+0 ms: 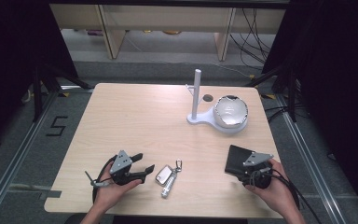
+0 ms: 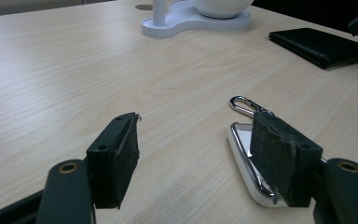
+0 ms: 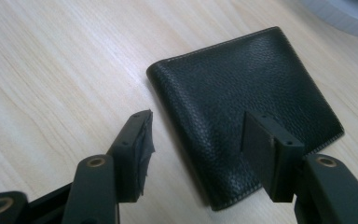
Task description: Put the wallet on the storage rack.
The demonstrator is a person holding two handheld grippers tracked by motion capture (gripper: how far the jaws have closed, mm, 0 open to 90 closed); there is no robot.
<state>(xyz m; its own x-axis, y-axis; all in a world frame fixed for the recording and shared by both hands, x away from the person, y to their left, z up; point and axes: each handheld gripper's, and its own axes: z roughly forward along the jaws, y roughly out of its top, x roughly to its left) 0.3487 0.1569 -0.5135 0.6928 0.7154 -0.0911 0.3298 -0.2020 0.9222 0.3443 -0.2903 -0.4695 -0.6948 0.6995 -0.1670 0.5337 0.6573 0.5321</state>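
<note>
Two hands come in from the near edge of the table, each holding a gripper. Near the left front, the left gripper has its jaws spread wide with nothing between them; in the left gripper view one pad stands just over the near edge of the key fob, and I cannot tell whether it touches. That white and chrome fob lies flat on the wood between the two hands, a metal clip at its far end.

At the right front, the right gripper also stands wide and holds nothing. Its jaws straddle the near corner of a black leather wallet, which lies closed and flat on the table.

Farther back, right of centre, a white stand with an upright post shares its base with a white bowl.
</note>
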